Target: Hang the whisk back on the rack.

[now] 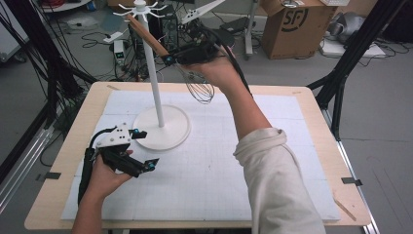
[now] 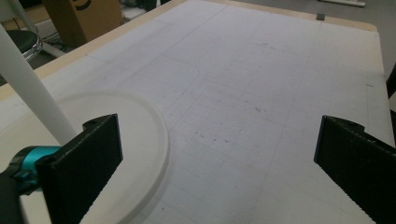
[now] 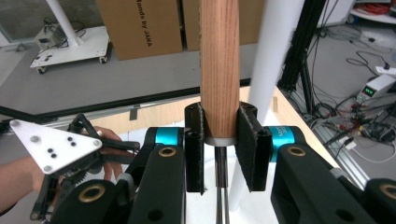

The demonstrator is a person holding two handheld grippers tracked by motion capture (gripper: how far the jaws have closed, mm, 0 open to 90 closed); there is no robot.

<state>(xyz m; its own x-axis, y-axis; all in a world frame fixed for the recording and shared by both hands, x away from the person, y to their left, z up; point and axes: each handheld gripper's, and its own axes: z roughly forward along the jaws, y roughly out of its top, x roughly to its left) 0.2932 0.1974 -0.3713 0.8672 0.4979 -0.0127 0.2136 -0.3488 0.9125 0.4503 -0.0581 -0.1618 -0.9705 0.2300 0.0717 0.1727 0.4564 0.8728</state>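
A whisk with a wooden handle (image 1: 146, 35) and a wire head (image 1: 200, 89) is held in the air beside the white stand's pole (image 1: 153, 73). My right gripper (image 1: 171, 58) is shut on the whisk where handle meets wires; in the right gripper view the handle (image 3: 219, 65) rises between both pads (image 3: 249, 140). The handle's top end lies near the hooks (image 1: 140, 9) at the stand's top. My left gripper (image 1: 146, 148) rests low over the white mat, open and with nothing in it, next to the stand's round base (image 1: 163, 127); its wide-apart fingers (image 2: 84, 163) frame the base (image 2: 135, 140).
A white gridded mat (image 1: 204, 165) covers the wooden table (image 1: 73, 141). Cardboard boxes (image 1: 290, 24), cables and black frame legs (image 1: 341, 73) stand on the floor beyond the table. The left hand's gripper plate (image 3: 53, 144) is seen in the right gripper view.
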